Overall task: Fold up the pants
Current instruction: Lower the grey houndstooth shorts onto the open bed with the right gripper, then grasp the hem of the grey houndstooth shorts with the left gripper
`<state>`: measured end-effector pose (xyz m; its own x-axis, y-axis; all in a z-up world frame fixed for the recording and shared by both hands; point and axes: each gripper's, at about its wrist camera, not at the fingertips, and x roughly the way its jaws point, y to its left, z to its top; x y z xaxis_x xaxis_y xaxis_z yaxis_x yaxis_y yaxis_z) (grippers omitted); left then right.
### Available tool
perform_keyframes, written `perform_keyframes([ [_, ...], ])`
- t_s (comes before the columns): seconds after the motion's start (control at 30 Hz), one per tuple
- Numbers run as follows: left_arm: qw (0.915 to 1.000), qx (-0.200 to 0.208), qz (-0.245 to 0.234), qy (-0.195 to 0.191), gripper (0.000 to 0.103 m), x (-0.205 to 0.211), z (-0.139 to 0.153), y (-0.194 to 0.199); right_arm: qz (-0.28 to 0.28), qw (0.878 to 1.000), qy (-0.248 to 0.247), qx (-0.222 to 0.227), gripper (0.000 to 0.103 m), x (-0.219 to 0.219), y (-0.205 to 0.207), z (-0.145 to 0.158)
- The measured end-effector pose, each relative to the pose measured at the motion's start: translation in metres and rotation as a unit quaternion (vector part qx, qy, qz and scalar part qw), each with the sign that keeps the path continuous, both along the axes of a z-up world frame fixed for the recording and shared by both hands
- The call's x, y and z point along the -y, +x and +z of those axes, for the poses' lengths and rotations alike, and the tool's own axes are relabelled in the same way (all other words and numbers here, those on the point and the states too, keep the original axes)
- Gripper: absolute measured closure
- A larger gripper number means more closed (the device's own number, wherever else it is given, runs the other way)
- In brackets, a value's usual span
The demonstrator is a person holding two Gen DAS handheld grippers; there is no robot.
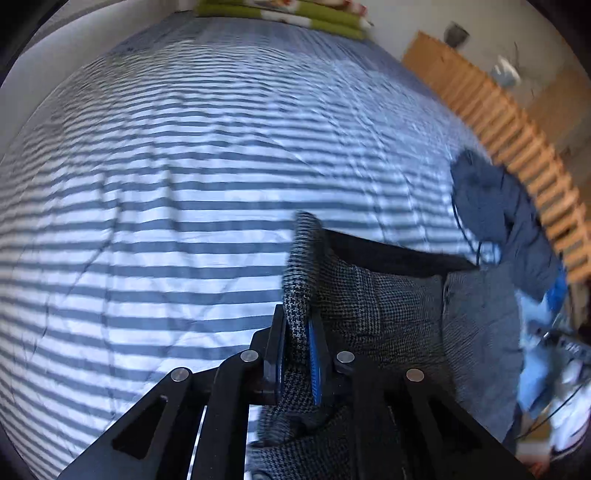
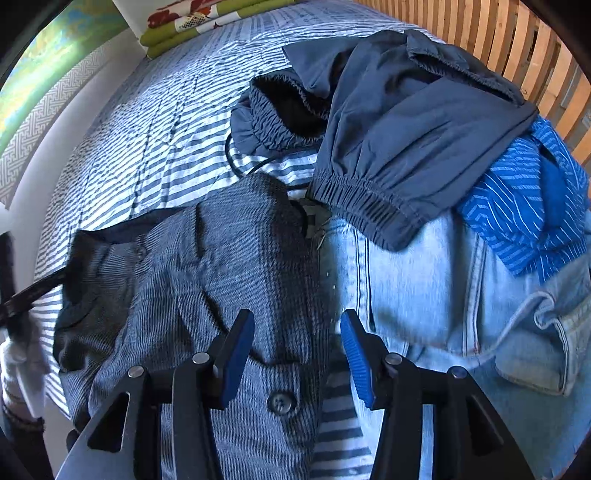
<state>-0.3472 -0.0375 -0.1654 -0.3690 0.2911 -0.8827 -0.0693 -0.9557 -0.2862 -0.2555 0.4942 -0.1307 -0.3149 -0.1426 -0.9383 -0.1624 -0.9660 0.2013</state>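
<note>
Grey checked pants (image 1: pixel 373 306) lie crumpled on the blue-and-white striped bedspread (image 1: pixel 184 177). My left gripper (image 1: pixel 297 332) is shut on a raised fold of their cloth, pinched between the black finger and the blue pad. In the right wrist view the same grey pants (image 2: pixel 207 266) spread below, a button (image 2: pixel 281 402) showing near the bottom. My right gripper (image 2: pixel 297 354) hangs open just above them with nothing between its blue pads (image 2: pixel 236 354).
A heap of clothes sits to the right: dark blue elastic-waist pants (image 2: pixel 402 122), light blue jeans (image 2: pixel 436 295) and a bright blue striped garment (image 2: pixel 517 206). A wooden slatted headboard (image 2: pixel 491 40) borders the bed. Folded green bedding (image 2: pixel 192 22) lies at the far end.
</note>
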Motion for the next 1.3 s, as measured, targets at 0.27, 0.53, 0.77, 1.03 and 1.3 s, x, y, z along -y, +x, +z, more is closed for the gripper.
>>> perform_keyframes([
  [0.27,0.9987,-0.007,-0.047,-0.018,0.09,-0.006,0.006,0.013,0.042,0.999,0.022,0.008,0.051,0.04,-0.043,-0.015],
  [0.53,0.9966,-0.026,-0.072,-0.031,0.038,-0.019,0.02,0.013,0.103,0.986,0.123,0.036,0.088,0.092,-0.065,-0.036],
  [0.77,0.997,-0.041,-0.059,-0.03,0.036,0.003,0.035,0.002,0.052,0.996,0.065,-0.044,0.094,0.018,-0.004,0.026],
  [1.03,0.9927,-0.008,-0.12,-0.012,0.036,-0.057,0.003,-0.029,-0.038,0.997,0.061,-0.024,0.096,-0.057,0.021,0.019],
  [1.3,0.991,0.056,-0.116,0.037,0.061,-0.105,-0.051,-0.078,-0.012,0.996,0.089,-0.022,0.096,-0.048,0.015,0.021],
])
